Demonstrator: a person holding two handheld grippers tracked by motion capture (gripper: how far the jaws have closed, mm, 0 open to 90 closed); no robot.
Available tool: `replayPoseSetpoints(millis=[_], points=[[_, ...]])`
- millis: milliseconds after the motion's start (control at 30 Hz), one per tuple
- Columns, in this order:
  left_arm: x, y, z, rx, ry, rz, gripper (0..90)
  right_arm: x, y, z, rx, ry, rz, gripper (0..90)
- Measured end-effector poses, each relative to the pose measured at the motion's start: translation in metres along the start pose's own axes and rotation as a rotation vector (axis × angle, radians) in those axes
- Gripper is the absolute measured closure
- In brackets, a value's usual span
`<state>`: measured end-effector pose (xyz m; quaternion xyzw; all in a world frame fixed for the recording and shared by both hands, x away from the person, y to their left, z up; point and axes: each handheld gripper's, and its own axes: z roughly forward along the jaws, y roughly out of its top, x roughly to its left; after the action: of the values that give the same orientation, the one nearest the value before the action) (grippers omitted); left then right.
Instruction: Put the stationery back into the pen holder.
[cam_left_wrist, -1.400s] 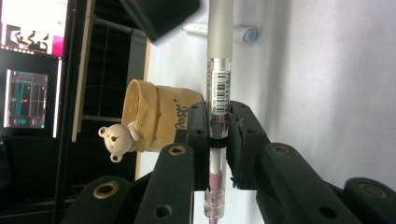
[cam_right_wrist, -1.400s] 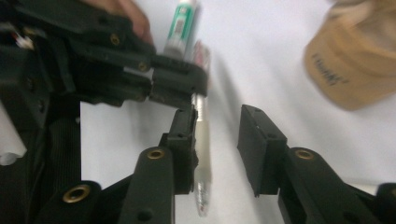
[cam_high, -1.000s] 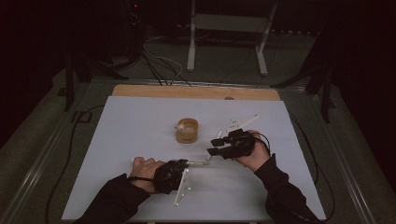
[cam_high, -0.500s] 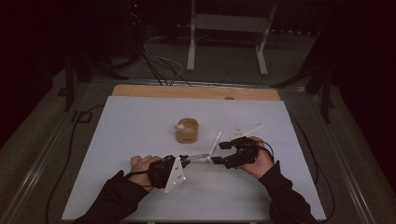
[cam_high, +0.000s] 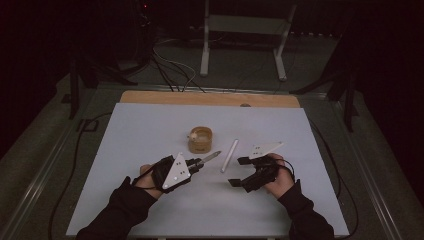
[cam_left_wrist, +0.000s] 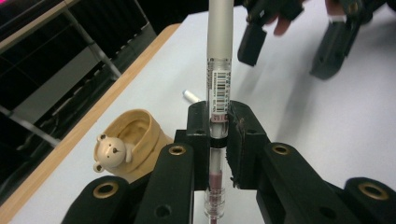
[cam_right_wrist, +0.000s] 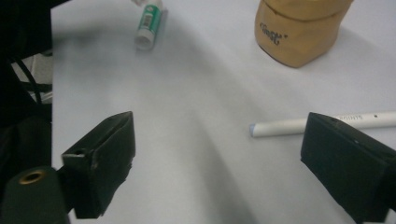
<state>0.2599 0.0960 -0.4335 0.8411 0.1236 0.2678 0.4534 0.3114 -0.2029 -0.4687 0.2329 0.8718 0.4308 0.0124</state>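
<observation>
White tabletop carries one tan bear-faced holder and one loose white cap, lying flat between the two grippers. Left gripper is clamped on one pen, held by its clear lower barrel so the grey end projects forward. Right gripper has just been opening; its jaws stand wide with nothing between them, apparently having just released the cap. Count: two grippers, one pen, one cap, one holder.

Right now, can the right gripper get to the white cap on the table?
Probably yes. The right gripper has its jaws open with nothing between them, and the white cap lies flat on the table just in front of it, apart from the cup and with nothing in between.
</observation>
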Motion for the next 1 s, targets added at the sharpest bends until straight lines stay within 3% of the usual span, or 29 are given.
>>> replayPoseSetpoints(millis=[133, 367, 1000], points=[[0.007, 0.003, -0.003, -0.027, -0.015, -0.049, 80.6, 0.0, -0.005, 0.002, -0.015, 0.011, 0.0, 1.3], [0.021, 0.009, -0.004, -0.069, -0.038, -0.132, 80.6, 0.0, -0.008, 0.001, -0.028, 0.011, -0.004, 1.3], [0.044, 0.024, 0.003, -0.132, -0.056, -0.255, 80.6, 0.003, -0.008, 0.001, -0.042, 0.002, -0.012, 0.0]])
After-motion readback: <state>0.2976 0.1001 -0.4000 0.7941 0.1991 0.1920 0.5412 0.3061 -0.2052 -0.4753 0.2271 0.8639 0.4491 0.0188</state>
